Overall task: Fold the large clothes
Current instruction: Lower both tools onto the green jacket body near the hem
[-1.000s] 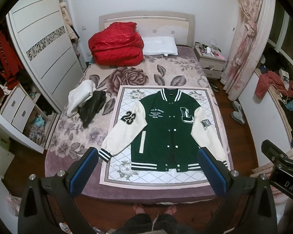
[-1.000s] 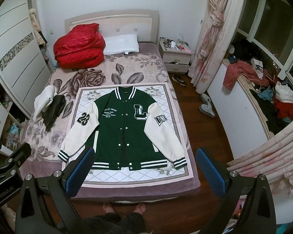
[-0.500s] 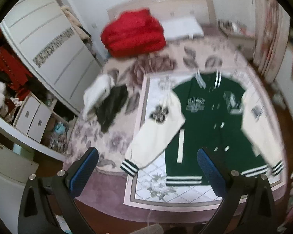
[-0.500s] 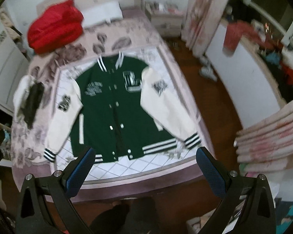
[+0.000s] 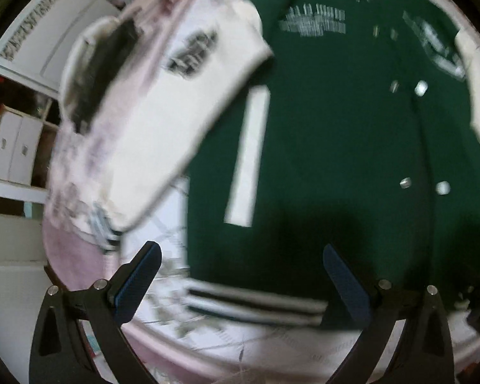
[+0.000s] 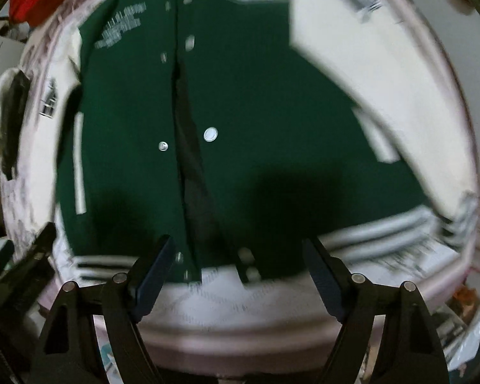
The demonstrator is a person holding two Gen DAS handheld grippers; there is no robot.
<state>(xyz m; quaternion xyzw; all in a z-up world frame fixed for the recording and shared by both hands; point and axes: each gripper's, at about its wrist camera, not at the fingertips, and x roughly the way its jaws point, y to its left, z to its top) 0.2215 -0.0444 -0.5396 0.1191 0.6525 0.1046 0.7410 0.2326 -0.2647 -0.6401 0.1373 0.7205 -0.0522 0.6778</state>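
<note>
While blur smears it, jacket looms closer — right gripper jaws narrowing, empty.

A dark green varsity jacket is lying flat and face up on a quilted white mat spread over the bed, its collar pointing away and its striped hem nearest the bed's foot. Cream sleeves are angling outward from both shoulders, ending in striped cuffs, with a dark patch on each. The front is gaping slightly along the placket, silver snaps showing either side. White lettering is crossing the chest, though blur is making it unreadable.
</note>
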